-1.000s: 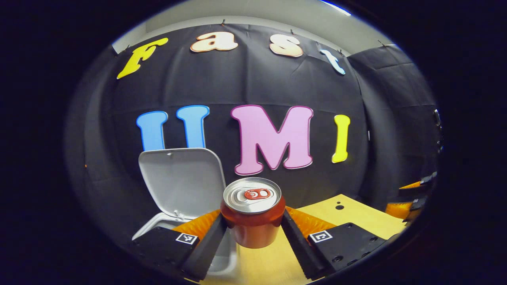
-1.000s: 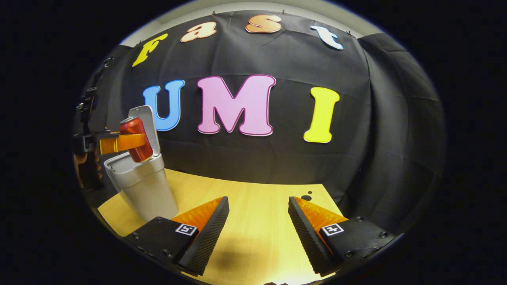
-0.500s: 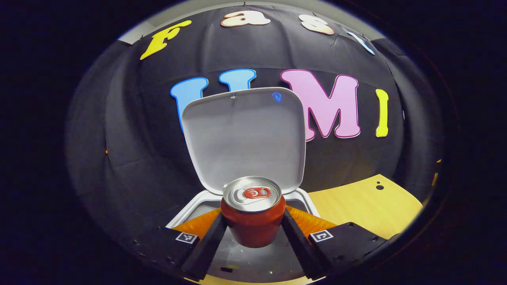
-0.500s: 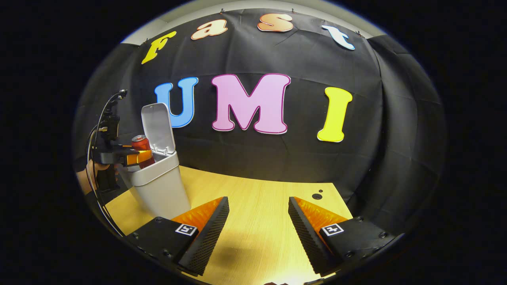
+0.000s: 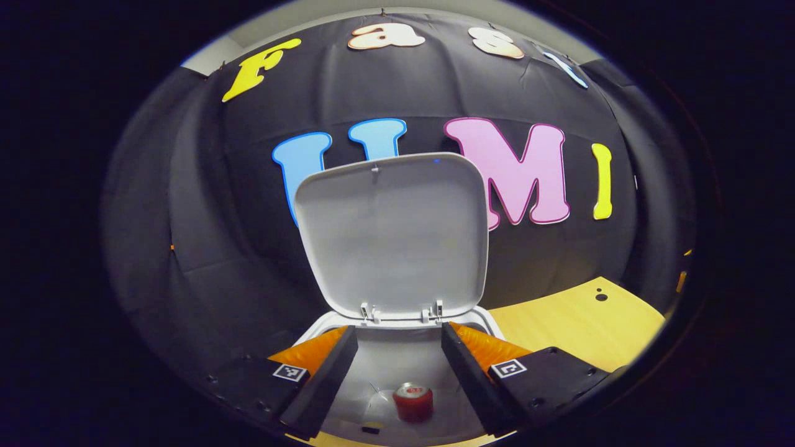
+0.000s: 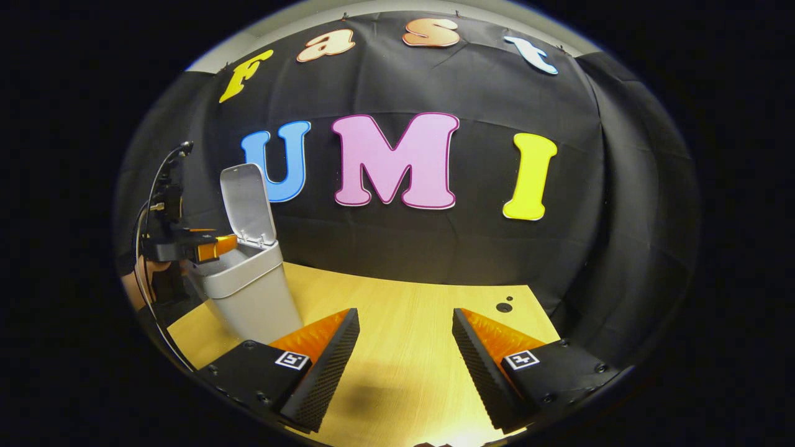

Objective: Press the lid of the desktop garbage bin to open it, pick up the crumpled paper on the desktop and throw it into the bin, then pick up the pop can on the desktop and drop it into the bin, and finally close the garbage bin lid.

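Observation:
The grey desktop bin (image 6: 248,292) stands at the table's left with its lid (image 6: 247,202) raised upright. In the left gripper view I look down past the lid (image 5: 391,233) into the bin (image 5: 397,366); the red pop can (image 5: 413,401) lies at the bottom, beside pale crumpled paper (image 5: 377,403). My left gripper (image 5: 397,347) hangs open over the bin's mouth, nothing between its fingers; in the right gripper view it (image 6: 217,244) sits at the bin's rim. My right gripper (image 6: 405,347) stands open and empty above the tabletop, to the right of the bin.
The light wooden table (image 6: 410,310) stretches right of the bin, with two small dark holes (image 6: 504,307) near its back right corner. A hand (image 6: 146,279) and a cable (image 6: 155,186) show behind the left gripper at the table's left edge.
The left gripper carried the can over the bin, then opened; the can dropped to the bottom of the bin. The right gripper has barely moved.

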Demonstrator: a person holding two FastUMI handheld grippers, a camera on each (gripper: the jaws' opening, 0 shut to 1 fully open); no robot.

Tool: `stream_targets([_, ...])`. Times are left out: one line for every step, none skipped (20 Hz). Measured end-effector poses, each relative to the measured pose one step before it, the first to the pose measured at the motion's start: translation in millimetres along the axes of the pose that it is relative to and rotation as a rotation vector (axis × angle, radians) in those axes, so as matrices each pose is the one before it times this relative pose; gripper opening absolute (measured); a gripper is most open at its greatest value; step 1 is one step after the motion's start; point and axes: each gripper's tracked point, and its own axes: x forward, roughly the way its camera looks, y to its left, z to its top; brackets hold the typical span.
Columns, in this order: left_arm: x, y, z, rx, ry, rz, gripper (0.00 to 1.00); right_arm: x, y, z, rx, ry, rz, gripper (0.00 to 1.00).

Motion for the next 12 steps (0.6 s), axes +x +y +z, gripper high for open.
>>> stream_targets([-0.97,5.02,13.95,0.00052,-0.02301,0.00986,0.92,1.53,3.56,2.90,-0.00414,-0.00523,0.01175,0.97])
stream_targets([-1.21,4.31,15.32,0.00007,-0.02692,0.00120,0.93,1.67,4.24,5.91,-0.00525,-0.00784,0.00898,0.97])
stream_targets([0.27,3.88,19.34,-0.00057,-0.03244,-0.00227,0.93,2.49,3.12,6.76,0.00002,-0.00820,0.00962,0.97])
stream_targets([2.74,4.69,24.18,-0.00415,-0.04182,-0.00725,0.93,1.59,6.94,9.85,0.00793,-0.01360,0.01974,0.97])
stream_targets([2.77,3.07,16.03,-0.00497,-0.02415,-0.00634,0.93,2.32,5.00,8.09,0.00705,-0.01109,0.01417,0.97])
stream_targets([3.65,3.60,15.68,-0.00673,-0.02596,-0.01063,0.93,3.18,6.36,9.73,0.00659,-0.01327,0.01668,0.97])
stream_targets([4.45,4.00,13.40,-0.00510,-0.02186,-0.00133,0.92,3.41,3.97,7.65,-0.00003,-0.01036,0.01597,0.97])
stream_targets([6.98,2.89,13.83,-0.00034,-0.02717,-0.00734,0.92,2.59,3.64,8.09,-0.00374,-0.00561,0.01170,0.97])
stream_targets([6.69,0.32,8.62,0.00773,-0.01329,-0.01055,0.92,1.73,3.18,7.31,-0.00817,-0.00528,0.01125,0.97])
stream_targets([6.87,1.85,4.68,0.01228,-0.00822,-0.00654,0.92,2.72,2.60,6.96,-0.00366,-0.00499,0.00841,0.97])
stream_targets([7.51,1.06,6.97,0.01012,-0.01549,-0.00557,0.92,2.30,1.71,5.83,-0.00067,-0.00422,0.00665,0.97])
stream_targets([8.62,-0.15,9.40,0.00384,-0.02608,-0.00709,0.92,1.42,1.55,5.13,-0.00127,-0.00072,0.00288,0.97])
